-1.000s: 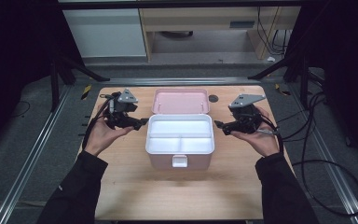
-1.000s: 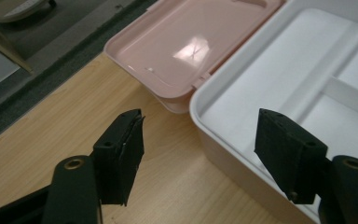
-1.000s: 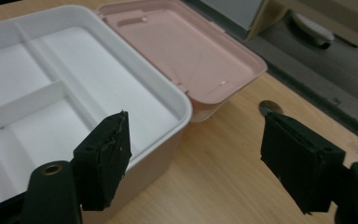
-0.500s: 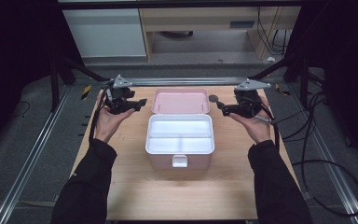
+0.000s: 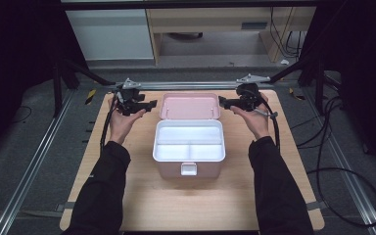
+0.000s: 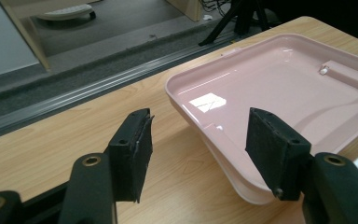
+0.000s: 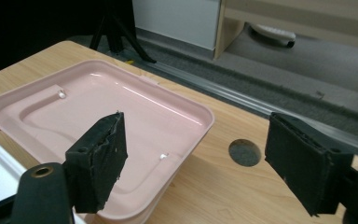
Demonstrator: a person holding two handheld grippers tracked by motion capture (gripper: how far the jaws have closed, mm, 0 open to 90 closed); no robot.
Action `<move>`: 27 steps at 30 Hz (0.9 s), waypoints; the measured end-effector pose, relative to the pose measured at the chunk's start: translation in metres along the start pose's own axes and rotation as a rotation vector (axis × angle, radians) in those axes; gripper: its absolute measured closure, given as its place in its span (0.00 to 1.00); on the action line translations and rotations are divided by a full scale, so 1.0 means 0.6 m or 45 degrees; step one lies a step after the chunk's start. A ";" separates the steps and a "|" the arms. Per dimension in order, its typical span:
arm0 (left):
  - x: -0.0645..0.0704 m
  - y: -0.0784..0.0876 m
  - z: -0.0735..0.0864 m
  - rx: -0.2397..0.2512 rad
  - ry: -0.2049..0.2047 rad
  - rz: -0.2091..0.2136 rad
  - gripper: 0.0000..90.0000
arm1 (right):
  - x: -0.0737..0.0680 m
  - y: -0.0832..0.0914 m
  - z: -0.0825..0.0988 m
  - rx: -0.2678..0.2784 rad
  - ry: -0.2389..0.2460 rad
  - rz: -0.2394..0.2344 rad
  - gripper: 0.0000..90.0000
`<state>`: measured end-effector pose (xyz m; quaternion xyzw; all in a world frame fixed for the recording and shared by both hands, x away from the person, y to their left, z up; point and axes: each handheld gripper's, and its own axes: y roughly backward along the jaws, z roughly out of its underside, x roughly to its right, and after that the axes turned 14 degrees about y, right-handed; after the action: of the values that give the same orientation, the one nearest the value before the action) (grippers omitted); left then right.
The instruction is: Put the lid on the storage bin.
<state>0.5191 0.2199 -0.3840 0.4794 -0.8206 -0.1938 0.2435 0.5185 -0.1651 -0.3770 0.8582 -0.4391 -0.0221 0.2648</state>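
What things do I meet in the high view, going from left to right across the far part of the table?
left tool → pink lid → right tool

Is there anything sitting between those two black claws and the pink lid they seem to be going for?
Nothing visible. The left gripper and right gripper flank the pink lid, which lies open and flat behind the box. Both are open, with only bare table between them and its edges.
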 end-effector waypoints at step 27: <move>0.005 -0.112 0.043 -0.165 0.050 0.113 0.48 | -0.022 -0.112 0.053 -0.178 -0.076 -0.168 0.50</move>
<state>0.5493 0.1882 -0.4409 0.4296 -0.8218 -0.2259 0.2985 0.5514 -0.1368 -0.4385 0.8637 -0.3866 -0.0956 0.3090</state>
